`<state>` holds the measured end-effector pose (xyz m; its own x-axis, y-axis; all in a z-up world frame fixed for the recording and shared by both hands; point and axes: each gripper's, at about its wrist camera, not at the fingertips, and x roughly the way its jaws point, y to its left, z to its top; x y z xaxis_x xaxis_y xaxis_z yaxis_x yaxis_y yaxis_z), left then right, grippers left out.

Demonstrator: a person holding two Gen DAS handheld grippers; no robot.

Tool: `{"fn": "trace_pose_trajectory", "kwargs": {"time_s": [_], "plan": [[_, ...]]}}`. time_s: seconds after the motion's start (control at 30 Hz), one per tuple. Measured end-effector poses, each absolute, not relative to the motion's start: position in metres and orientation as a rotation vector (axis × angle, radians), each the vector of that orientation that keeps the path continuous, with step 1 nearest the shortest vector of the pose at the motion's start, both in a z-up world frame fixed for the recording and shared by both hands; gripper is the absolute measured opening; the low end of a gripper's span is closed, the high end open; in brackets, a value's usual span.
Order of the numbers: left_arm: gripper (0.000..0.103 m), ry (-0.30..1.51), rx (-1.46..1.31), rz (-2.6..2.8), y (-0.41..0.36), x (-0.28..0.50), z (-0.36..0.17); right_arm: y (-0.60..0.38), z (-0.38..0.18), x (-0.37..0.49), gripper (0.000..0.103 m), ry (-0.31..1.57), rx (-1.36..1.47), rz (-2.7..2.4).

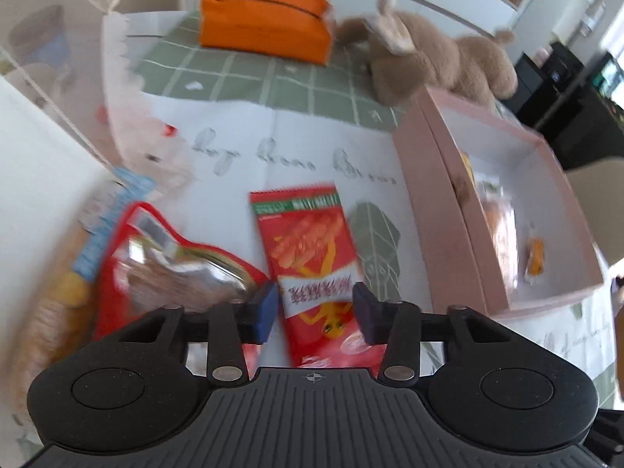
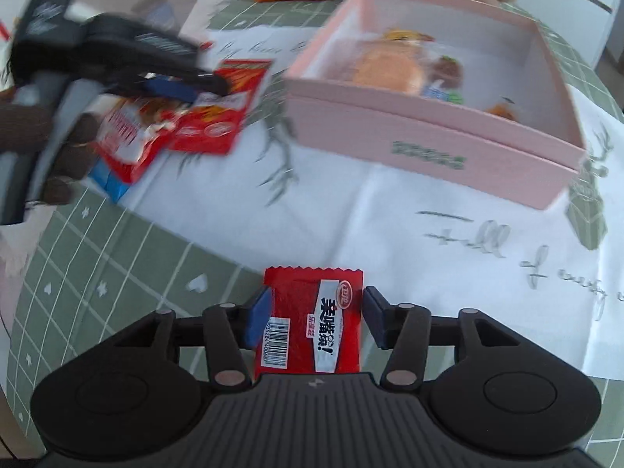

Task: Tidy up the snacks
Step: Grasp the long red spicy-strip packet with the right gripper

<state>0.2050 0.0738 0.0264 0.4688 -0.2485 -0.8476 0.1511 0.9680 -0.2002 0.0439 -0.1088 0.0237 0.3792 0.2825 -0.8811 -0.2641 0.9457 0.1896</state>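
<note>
My left gripper (image 1: 315, 304) has its jaws either side of a long red snack packet (image 1: 308, 257), the blue pads at its edges; whether it grips is unclear. The same gripper (image 2: 183, 84) shows over the snack pile in the right wrist view. My right gripper (image 2: 314, 316) brackets a small red packet with a barcode (image 2: 312, 323), pads at its sides. The pink box (image 1: 436, 210), also in the right wrist view (image 2: 429, 132), holds several snacks.
A clear-windowed red bag (image 1: 163, 261) and a biscuit pack (image 1: 54, 304) lie left of the long packet. An orange pouch (image 1: 261, 23) and a plush toy (image 1: 440, 58) sit at the back. A white paper bag (image 1: 35, 171) stands at left.
</note>
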Motion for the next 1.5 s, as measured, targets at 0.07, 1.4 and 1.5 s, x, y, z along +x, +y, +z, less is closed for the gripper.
{"fn": "trace_pose_trajectory", "kwargs": {"time_s": [0.07,1.4,1.5], "plan": [[0.046,1.033,-0.021,-0.262,0.062,0.191,0.026,-0.1,0.026,0.04,0.052,1.132,-0.002,0.339],[0.031,0.985,-0.18,-0.158,0.169,0.129,0.044,-0.005,0.031,0.119,0.055,1.046,-0.106,0.331],[0.03,1.003,-0.163,-0.225,0.145,0.129,0.043,-0.024,0.032,0.097,0.054,1.068,-0.11,0.332]]}}
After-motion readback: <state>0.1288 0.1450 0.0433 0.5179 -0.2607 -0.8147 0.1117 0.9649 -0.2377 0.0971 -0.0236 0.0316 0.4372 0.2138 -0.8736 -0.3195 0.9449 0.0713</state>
